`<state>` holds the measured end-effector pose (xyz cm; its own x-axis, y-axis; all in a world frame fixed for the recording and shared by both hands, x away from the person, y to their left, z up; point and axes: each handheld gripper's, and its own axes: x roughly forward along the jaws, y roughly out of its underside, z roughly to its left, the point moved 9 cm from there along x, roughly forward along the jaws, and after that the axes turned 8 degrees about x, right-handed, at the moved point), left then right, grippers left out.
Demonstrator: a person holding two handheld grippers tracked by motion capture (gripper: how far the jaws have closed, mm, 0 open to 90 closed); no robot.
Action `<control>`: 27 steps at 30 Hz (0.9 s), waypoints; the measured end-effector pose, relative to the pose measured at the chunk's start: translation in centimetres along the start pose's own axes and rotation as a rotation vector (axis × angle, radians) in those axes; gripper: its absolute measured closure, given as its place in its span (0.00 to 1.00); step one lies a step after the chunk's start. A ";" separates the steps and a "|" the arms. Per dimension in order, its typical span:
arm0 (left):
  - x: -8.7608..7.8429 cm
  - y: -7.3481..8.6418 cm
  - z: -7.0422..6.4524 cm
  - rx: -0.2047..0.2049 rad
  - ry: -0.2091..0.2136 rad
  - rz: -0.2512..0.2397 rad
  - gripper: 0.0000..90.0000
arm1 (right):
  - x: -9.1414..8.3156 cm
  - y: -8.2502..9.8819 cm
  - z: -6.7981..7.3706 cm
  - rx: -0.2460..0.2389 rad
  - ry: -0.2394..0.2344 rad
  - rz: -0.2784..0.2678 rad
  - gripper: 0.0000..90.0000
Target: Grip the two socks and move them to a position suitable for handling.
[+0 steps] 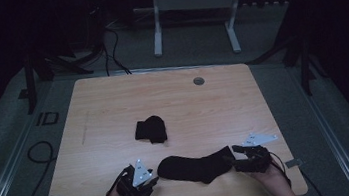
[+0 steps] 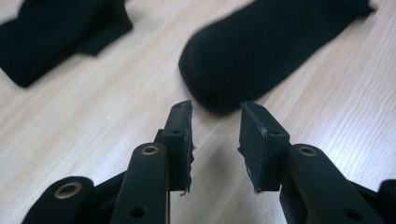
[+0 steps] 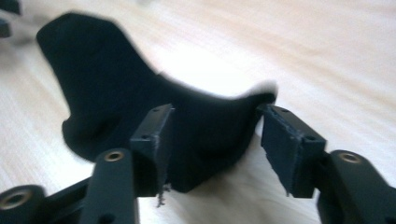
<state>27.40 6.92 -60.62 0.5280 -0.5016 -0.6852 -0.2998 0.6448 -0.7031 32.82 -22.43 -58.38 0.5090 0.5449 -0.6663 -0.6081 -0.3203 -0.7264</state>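
A long black sock [image 1: 198, 167] lies flat across the front middle of the wooden table [image 1: 213, 103]. A second black sock, folded into a small bundle [image 1: 150, 129], rests farther back near the centre. My left gripper [image 1: 148, 182] stands open just short of the long sock's toe [image 2: 261, 51], nothing between its jaws [image 2: 215, 114]. The folded sock [image 2: 56, 32] lies off to its upper left. My right gripper [image 1: 233, 160] is at the sock's cuff end. Its jaws [image 3: 215, 121] are open with the cuff [image 3: 112, 88] lying between them, the pads not pressing it.
A round grey grommet [image 1: 198, 81] sits near the table's far edge. Beyond the table stands a white desk frame [image 1: 191, 5]. Cables [image 1: 38, 152] loop on the floor to the left. The table's front edge runs just under both hands.
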 end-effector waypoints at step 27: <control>4.3 -1.0 0.2 0.002 0.087 0.046 1.00 | 3.5 2.1 -0.3 -0.093 -0.005 0.108 0.99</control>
<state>30.08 4.24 -62.84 0.4425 -0.5197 -0.7308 -0.3207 0.6694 -0.6702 33.51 -21.39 -62.25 0.4408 0.5074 -0.7405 -0.5997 -0.4474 -0.6635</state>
